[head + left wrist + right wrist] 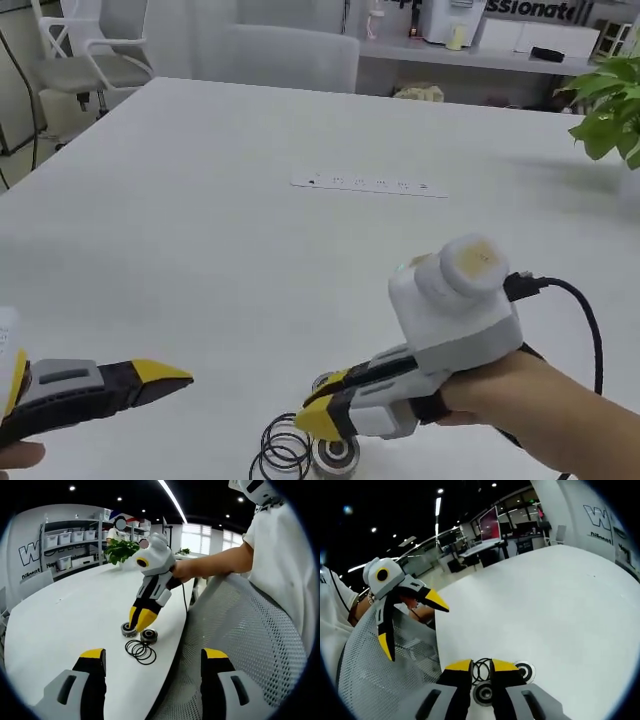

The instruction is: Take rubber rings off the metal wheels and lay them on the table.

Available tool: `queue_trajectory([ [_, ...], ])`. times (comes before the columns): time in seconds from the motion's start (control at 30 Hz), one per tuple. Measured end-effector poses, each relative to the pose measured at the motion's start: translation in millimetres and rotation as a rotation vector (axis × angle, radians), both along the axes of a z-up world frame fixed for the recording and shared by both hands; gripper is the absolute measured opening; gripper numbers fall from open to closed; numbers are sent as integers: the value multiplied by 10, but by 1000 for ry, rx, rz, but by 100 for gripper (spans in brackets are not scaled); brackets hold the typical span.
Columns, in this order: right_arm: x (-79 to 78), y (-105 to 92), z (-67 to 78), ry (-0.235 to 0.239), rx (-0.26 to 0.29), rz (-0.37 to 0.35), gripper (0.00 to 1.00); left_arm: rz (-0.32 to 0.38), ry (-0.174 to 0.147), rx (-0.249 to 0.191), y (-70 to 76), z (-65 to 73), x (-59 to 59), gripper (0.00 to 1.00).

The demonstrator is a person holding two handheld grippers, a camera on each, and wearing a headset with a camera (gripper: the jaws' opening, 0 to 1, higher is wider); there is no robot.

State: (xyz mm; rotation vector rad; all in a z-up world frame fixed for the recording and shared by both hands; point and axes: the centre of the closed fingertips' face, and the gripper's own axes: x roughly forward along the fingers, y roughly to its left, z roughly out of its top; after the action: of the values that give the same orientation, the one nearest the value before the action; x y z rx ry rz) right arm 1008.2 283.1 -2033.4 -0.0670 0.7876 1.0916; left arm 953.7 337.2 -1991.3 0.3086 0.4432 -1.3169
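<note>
Starting in the head view: the rubber rings point(283, 447) lie in a loose black pile on the white table point(250, 250), close to your edge. A metal wheel point(335, 457) sits just beside the rings, and a second wheel point(322, 382) peeks out just beyond them, half hidden by the right gripper point(322, 420). Your right hand point(520, 400) holds that gripper with its yellow tips low, just beside the rings. The left gripper point(160, 378) hangs well apart from the rings, and a power strip point(370, 184) lies far beyond them.

Over to the left gripper view: your own jaws are spread wide, with nothing in them. The rings point(141, 651) lie ahead, the metal wheel point(149, 636) just past them and the second wheel point(128, 629) beside it. The right gripper's point(141, 619) tips are down at that wheel; I cannot tell whether they touch.

Now the right gripper view: a narrow gap separates your jaws, nothing visibly pinched. The rings point(481, 669) show through that gap. The metal wheel point(484, 692) sits nearer you than the rings, and the second wheel point(524, 670) is just beside them. The left gripper point(414, 630) hangs above the rings, jaws splayed.
</note>
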Motion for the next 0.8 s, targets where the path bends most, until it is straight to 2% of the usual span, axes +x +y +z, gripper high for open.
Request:
queue_trajectory([
  [0.17,59,-43,150,-39,22,-23,15,-1,4,-14,-14,17,-2,76],
  [0.33,95,-79,227,-64,29,-37,21,-3,12,-27,-27,32,-7,75],
  [0.43,108,-111,284,-103,23,-39,24,-2,15,-36,-33,43,-5,75],
  [0.47,107,-119,295,-116,18,-34,26,1,23,-53,-41,60,-4,75],
  [0.6,98,-158,393,-178,20,-29,36,17,29,-84,-41,104,19,75],
  [0.7,96,-218,449,-199,29,-42,45,29,27,-93,-36,118,40,75],
  [0.8,78,-305,484,-215,33,-56,49,45,21,-98,-23,125,68,76],
])
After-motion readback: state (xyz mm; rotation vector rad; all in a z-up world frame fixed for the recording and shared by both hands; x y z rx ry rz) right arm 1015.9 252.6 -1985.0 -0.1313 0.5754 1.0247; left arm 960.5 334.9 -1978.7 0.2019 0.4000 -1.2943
